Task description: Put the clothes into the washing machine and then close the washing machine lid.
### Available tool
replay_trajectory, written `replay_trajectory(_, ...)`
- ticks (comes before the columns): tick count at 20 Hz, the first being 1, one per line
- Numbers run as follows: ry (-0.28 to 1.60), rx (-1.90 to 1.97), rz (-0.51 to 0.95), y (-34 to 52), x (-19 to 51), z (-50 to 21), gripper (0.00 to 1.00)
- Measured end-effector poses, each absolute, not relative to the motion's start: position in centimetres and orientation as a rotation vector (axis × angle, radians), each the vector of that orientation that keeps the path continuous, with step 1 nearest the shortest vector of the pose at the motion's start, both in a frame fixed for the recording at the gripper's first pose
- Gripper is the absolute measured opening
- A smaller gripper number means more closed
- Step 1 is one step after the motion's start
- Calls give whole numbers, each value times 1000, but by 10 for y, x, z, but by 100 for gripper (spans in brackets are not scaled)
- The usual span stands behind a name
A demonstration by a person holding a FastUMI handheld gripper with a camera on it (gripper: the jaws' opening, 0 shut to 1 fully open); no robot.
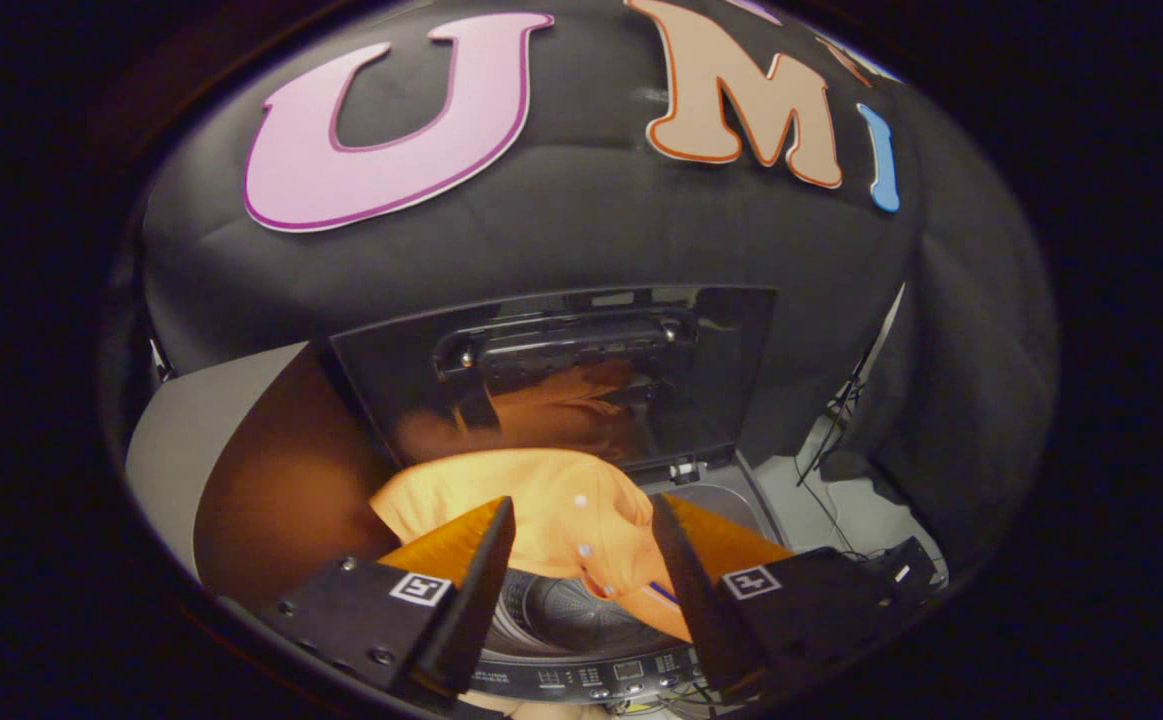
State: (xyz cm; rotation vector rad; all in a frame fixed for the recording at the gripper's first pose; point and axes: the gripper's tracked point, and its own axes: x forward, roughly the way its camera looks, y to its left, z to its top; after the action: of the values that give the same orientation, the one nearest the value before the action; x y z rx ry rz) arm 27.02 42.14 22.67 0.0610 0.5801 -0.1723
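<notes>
One orange shirt (541,510) lies draped over the washer (731,495) opening, spanning the gap between the tool's (581,520) two fingers and hanging partly into the drum (561,610). Tool fingers stand wide apart, and neither one visibly presses on the shirt. Beyond the shirt, the lid (561,370) stands raised upright.

Shirt (551,510) draped across the far rim of the washing machine (581,610), between and just ahead of the spread fingers of the gripper (581,520); drum below it; raised lid (561,370) upright behind; control panel (621,675) at the near edge.
</notes>
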Motion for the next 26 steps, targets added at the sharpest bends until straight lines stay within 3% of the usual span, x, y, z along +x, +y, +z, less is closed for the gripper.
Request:
replay_trajectory(5,536,33,-204,371,264,205,86)
replay_trajectory(14,400,-35,-169,349,228,226,90)
replay_trajectory(26,301,12,-92,288,125,189,93)
